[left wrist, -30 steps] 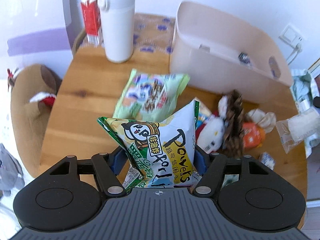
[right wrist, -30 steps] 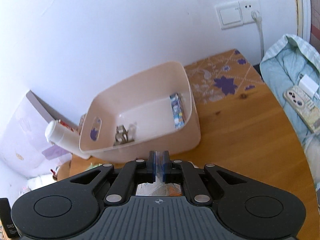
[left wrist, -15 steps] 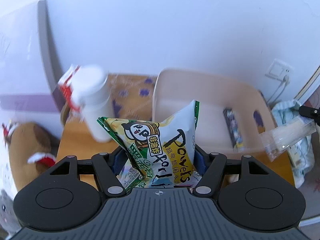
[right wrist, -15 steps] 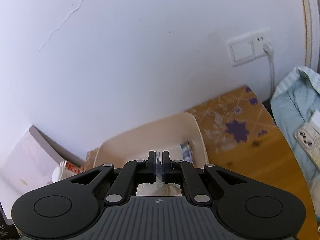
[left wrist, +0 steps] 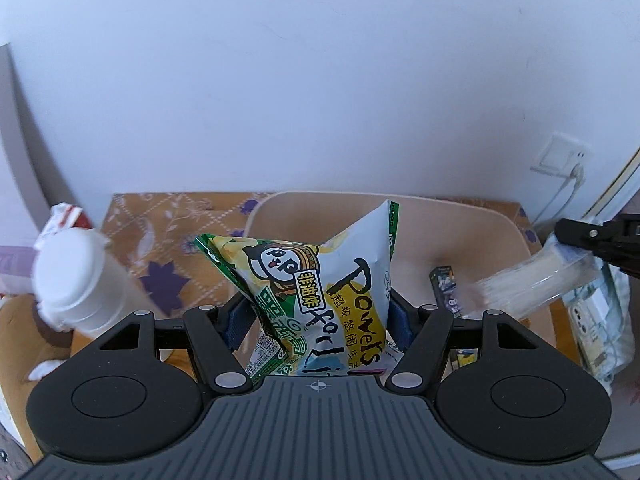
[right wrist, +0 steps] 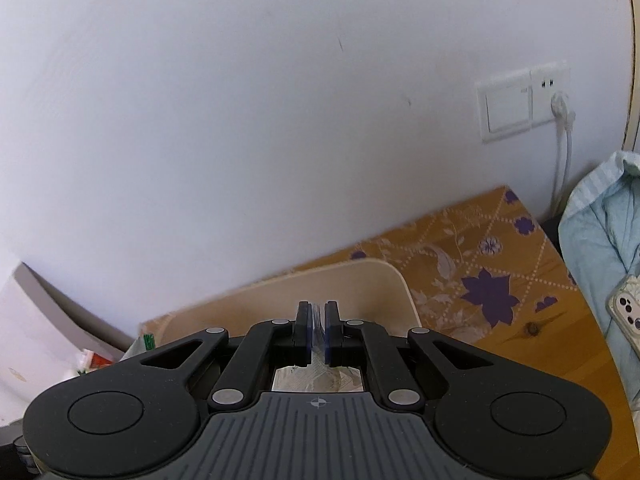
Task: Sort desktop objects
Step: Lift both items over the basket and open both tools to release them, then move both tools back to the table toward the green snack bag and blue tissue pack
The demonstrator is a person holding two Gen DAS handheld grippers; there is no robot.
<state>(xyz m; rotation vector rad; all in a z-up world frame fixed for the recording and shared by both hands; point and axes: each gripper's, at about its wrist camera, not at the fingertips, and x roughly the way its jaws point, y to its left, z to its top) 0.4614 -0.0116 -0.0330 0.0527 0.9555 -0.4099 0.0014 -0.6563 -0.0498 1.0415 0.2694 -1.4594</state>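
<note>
**Both grippers loaded above the bin**

Fingers of the left gripper are clamped on a green, yellow and white snack bag, which stands upright between them with its top corner raised in front of the beige plastic bin. In the left wrist view the bin lies just beyond the bag, and a small dark printed packet rests on its floor to the right.

The right gripper has its blue pads pressed nearly together on a thin clear plastic packet — only the packet's edge shows between them in the right wrist view. From the left wrist view the same packet hangs, blurred, from the right gripper's black fingers over the bin's right end.

A white thermos stands left of the bin, with a red-and-white carton behind it — both blurred. The bin sits on a wooden table partly covered by an orange patterned cloth. On the wall are a light switch and socket with a white plug. A phone lies on pale blue fabric at the right.
</note>
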